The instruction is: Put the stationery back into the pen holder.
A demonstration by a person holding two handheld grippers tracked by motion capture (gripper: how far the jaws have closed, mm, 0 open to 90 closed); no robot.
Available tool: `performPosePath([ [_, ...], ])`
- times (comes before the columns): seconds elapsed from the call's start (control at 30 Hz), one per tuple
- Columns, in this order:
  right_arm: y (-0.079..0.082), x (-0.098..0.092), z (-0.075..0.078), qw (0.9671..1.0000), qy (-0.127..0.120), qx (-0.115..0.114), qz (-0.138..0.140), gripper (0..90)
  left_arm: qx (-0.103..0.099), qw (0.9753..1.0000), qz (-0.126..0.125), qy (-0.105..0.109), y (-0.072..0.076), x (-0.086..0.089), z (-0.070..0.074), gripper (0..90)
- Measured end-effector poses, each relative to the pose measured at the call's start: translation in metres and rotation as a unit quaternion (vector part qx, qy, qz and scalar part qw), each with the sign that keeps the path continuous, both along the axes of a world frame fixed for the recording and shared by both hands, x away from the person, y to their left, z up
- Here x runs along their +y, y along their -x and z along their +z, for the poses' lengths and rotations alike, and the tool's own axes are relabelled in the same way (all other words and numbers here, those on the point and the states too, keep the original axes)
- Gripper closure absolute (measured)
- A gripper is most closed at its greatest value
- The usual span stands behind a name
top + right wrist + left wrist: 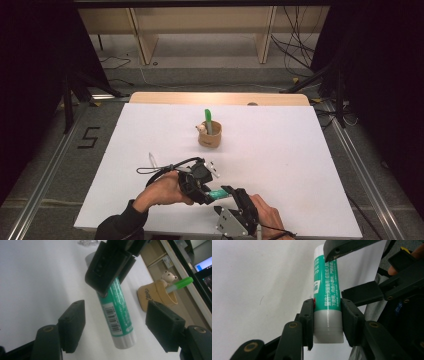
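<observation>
Low on the white worktop (280,150), near its 6 o'clock edge, meet the two claws around one green-and-white glue stick (218,193). Held by the left claw (206,192), this stick: in the left gripper view the two black jaws press on both sides of the glue stick (327,300), just where the green label ends and the white part begins, tube pointing to 12 o'clock. Wide apart stands the right claw (231,192); in the right gripper view its jaws stay on either side of the glue stick (117,317) without touching it, with clear gap at 9 o'clock and at 3 o'clock. In that same view comes the left claw (110,267) down from 12 o'clock and grips the upper part of the tube, whose white end hangs toward 6 o'clock, above the worktop. Whether the stick touches the surface, cannot tell. Farther away, at about 12 o'clock from the claws and well apart, stands a tan pen holder (210,135) with a small bear figure on the rim and a green marker (208,120) upright inside. At 10 o'clock from the left hand (162,190) lies a small white pen (152,160) flat on the worktop.
</observation>
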State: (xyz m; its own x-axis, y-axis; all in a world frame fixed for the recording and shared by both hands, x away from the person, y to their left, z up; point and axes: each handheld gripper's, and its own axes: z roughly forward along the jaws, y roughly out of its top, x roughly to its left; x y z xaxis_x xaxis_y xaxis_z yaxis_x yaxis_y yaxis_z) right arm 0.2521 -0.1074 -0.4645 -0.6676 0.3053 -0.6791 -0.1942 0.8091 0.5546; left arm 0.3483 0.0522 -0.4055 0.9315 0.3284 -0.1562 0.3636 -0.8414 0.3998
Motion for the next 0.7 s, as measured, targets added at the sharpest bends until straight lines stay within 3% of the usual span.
performPosePath([
  [0.17,0.001,0.005,-0.004,0.9996,0.016,-0.022,-0.008,37.3,0.001,1.0,-0.002,0.0,0.0,0.0,0.0,65.1],
  [0.2,0.001,0.007,-0.005,0.9988,0.03,-0.039,-0.004,38.7,0.001,1.0,-0.002,0.001,0.0,0.0,0.0,65.1],
  [0.27,0.002,0.009,-0.006,0.9984,0.035,-0.045,-0.006,39.8,0.002,1.0,-0.001,0.001,0.0,-0.001,0.0,65.1],
  [0.3,0.002,0.012,-0.008,0.9969,0.05,-0.061,-0.003,42.5,0.003,1.0,-0.001,0.0,0.0,-0.001,-0.001,65.1],
  [0.37,0.003,0.014,-0.01,0.9967,0.048,-0.065,-0.007,44.0,0.004,1.0,0.0,-0.001,0.0,-0.001,-0.001,65.1],
  [0.4,0.004,0.015,-0.01,0.9943,0.071,-0.08,0.0,46.4,0.005,1.0,0.0,-0.001,0.0,-0.001,-0.001,65.1],
  [0.7,0.007,0.022,-0.015,0.9895,0.096,-0.107,-0.006,55.0,0.009,1.0,-0.002,-0.003,0.001,-0.004,-0.003,65.1],
])
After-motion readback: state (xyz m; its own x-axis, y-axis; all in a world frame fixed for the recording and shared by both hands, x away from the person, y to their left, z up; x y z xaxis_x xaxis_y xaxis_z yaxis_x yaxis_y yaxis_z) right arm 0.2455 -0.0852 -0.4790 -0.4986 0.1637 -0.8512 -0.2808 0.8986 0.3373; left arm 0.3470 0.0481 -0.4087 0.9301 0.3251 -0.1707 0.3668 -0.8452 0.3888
